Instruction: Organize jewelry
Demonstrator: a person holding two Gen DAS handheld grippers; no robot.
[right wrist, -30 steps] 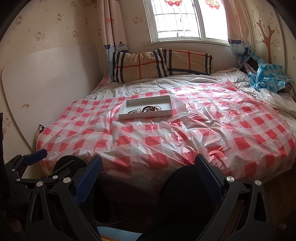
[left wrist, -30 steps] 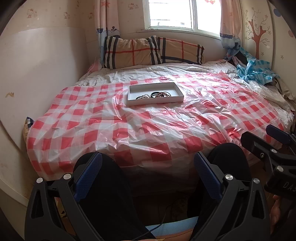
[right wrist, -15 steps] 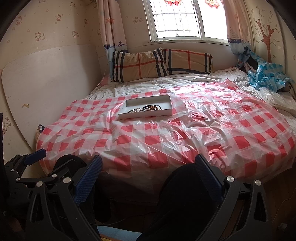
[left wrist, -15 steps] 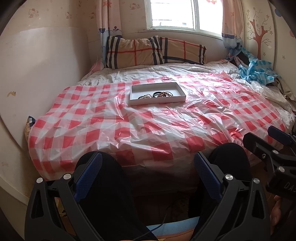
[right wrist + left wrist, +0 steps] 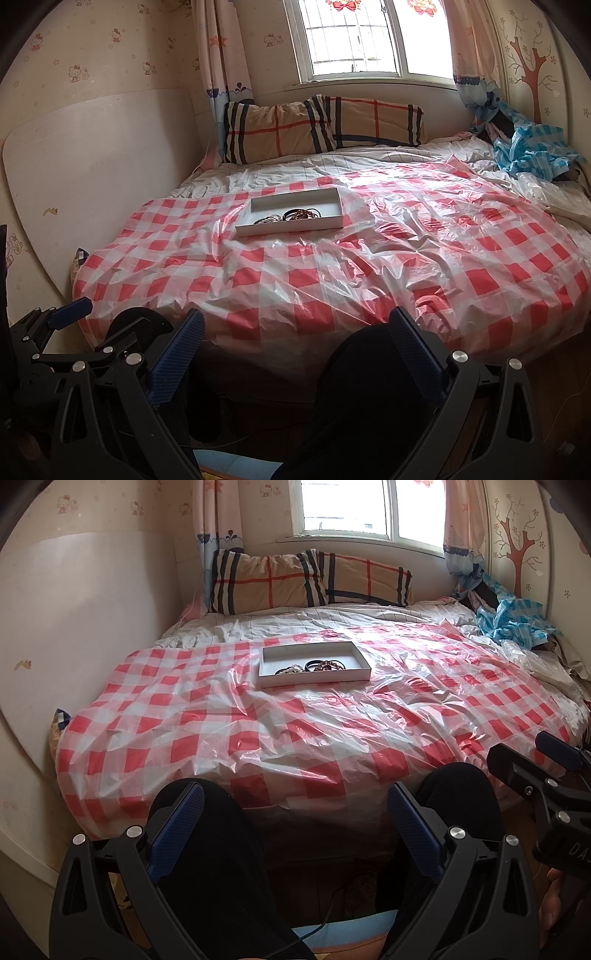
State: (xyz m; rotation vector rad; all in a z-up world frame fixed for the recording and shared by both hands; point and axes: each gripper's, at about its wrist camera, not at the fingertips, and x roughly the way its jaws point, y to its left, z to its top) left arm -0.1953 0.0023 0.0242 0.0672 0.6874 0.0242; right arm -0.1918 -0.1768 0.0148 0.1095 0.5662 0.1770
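My left tongs [image 5: 295, 823] are spread wide apart with nothing between them, held low at the foot of the bed above my dark-clad knees [image 5: 207, 830]. My right tongs [image 5: 295, 347] are just as wide apart and empty, at the same low level; from the left wrist view I see them off at the right edge, and from the right wrist view the left pair shows at the lower left. Neither pair touches anything.

Beyond the blue pads [image 5: 177, 827] the bed [image 5: 122, 295] stretches out under a red-and-white checked plastic sheet [image 5: 258, 738], crinkled and shiny. Well away from both tongs, toward the far half of the sheet, lies a shallow white tray [image 5: 314, 681] [image 5: 291, 229]. Inside it, bunched along the near wall, is the jewelry [image 5: 314, 666] [image 5: 291, 216]: a few dark and beaded bracelets, too small for me to count. Past the tray two plaid pillows [image 5: 325, 125] lean against the wall under the window [image 5: 354, 37].
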